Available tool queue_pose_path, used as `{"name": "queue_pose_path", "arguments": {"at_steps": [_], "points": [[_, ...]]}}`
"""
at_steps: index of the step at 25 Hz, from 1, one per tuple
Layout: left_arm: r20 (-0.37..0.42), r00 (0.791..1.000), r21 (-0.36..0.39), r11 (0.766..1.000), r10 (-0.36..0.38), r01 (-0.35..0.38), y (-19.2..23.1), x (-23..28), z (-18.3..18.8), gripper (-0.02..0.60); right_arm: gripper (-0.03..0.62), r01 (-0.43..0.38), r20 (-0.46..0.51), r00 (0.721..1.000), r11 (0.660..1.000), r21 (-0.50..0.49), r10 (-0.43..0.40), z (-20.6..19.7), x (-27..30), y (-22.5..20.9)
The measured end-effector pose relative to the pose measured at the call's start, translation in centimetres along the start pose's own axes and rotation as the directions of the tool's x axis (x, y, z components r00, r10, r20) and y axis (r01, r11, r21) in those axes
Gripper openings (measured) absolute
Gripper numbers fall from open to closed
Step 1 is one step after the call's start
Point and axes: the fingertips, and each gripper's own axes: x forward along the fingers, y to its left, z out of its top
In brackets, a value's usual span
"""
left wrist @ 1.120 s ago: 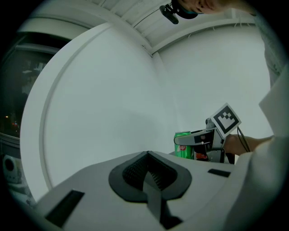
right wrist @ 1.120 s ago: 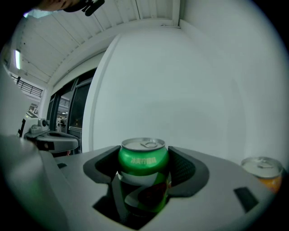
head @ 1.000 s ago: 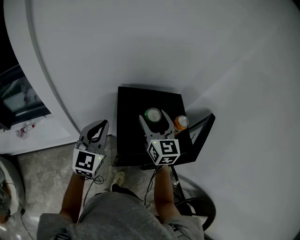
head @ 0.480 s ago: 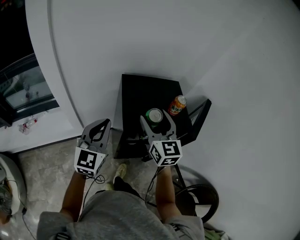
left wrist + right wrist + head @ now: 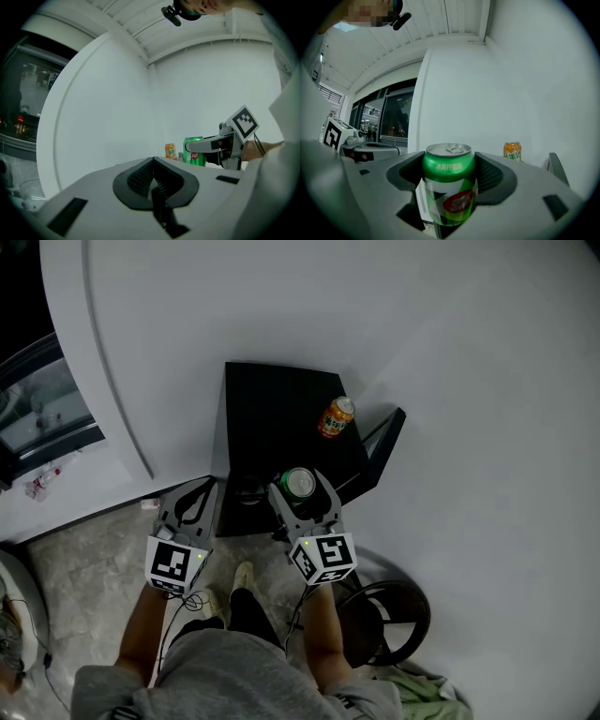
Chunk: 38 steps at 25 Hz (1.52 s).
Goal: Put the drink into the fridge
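Observation:
A green soda can (image 5: 299, 483) stands upright between the jaws of my right gripper (image 5: 301, 491), which is shut on it, over the near edge of a black box-shaped cabinet (image 5: 272, 418). The right gripper view shows the same green can (image 5: 449, 183) gripped at its sides. An orange can (image 5: 336, 417) stands on the cabinet's top near its far right corner, apart from both grippers; the orange can (image 5: 512, 151) sits behind and to the right. My left gripper (image 5: 192, 507) hangs left of the cabinet, shut and empty, its closed tips (image 5: 153, 180) together.
A white curved wall (image 5: 281, 306) rises behind the cabinet. A dark glass window (image 5: 37, 409) is at the far left. A black panel (image 5: 382, 439) leans off the cabinet's right side. A round black stand (image 5: 386, 620) sits on the stone floor (image 5: 84, 549) at my right.
My right gripper has drawn the green can back from beside the orange can to the cabinet's near edge. The orange can stays put. The left gripper has barely moved.

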Motion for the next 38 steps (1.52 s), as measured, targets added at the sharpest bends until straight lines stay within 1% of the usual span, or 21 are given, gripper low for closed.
{"name": "queue_pose_path", "arguments": {"at_steps": [3, 8, 11, 14, 17, 22, 24, 29, 34, 38], "points": [[-0.008, 1.000, -0.004, 1.000, -0.004, 0.004, -1.3, -0.2, -1.1, 0.005, 0.331, -0.004, -0.010, 1.000, 1.000, 0.008, 0.004, -1.4, -1.4, -0.2], [-0.037, 0.999, -0.011, 1.000, -0.005, 0.005, -3.1, -0.3, -3.4, 0.005, 0.331, -0.038, 0.006, 0.999, 0.999, 0.010, 0.038, -4.2, -3.3, -0.1], [-0.060, 0.998, -0.026, 0.999, 0.018, -0.020, -3.4, 0.0, -5.4, 0.005, 0.331, -0.064, 0.013, 0.998, 0.998, 0.018, 0.064, -6.1, -3.3, -0.3], [-0.084, 0.995, -0.041, 0.997, 0.056, -0.060, -3.6, 0.5, -7.3, 0.005, 0.331, -0.095, -0.002, 0.995, 0.995, 0.037, 0.095, -8.3, -3.0, -0.6], [-0.100, 0.991, -0.041, 0.995, 0.089, -0.093, -4.0, 0.9, -8.7, 0.005, 0.331, -0.125, -0.017, 0.992, 0.991, 0.040, 0.125, -10.1, -2.7, -1.0], [-0.118, 0.987, -0.029, 0.994, 0.104, -0.108, -4.7, 1.4, -10.1, 0.005, 0.331, -0.142, -0.024, 0.989, 0.989, 0.048, 0.144, -12.7, -2.0, -2.1], [-0.113, 0.987, -0.026, 0.993, 0.113, -0.116, -4.4, 1.8, -10.7, 0.005, 0.332, -0.145, -0.022, 0.989, 0.988, 0.049, 0.146, -13.6, -1.2, -2.5], [-0.151, 0.978, 0.006, 0.990, 0.141, -0.142, -2.7, 2.7, -13.2, 0.005, 0.331, -0.169, 0.003, 0.986, 0.985, 0.031, 0.169, -16.0, 1.3, -2.6], [-0.130, 0.977, -0.021, 0.985, 0.169, -0.173, -1.1, 3.9, -16.3, 0.005, 0.331, -0.186, 0.006, 0.983, 0.982, 0.036, 0.186, -19.9, 4.3, -2.8], [-0.139, 0.971, -0.019, 0.980, 0.194, -0.199, 0.3, 4.3, -19.7, 0.005, 0.332, -0.189, -0.007, 0.982, 0.981, 0.043, 0.190, -23.8, 6.9, -3.1]]}}
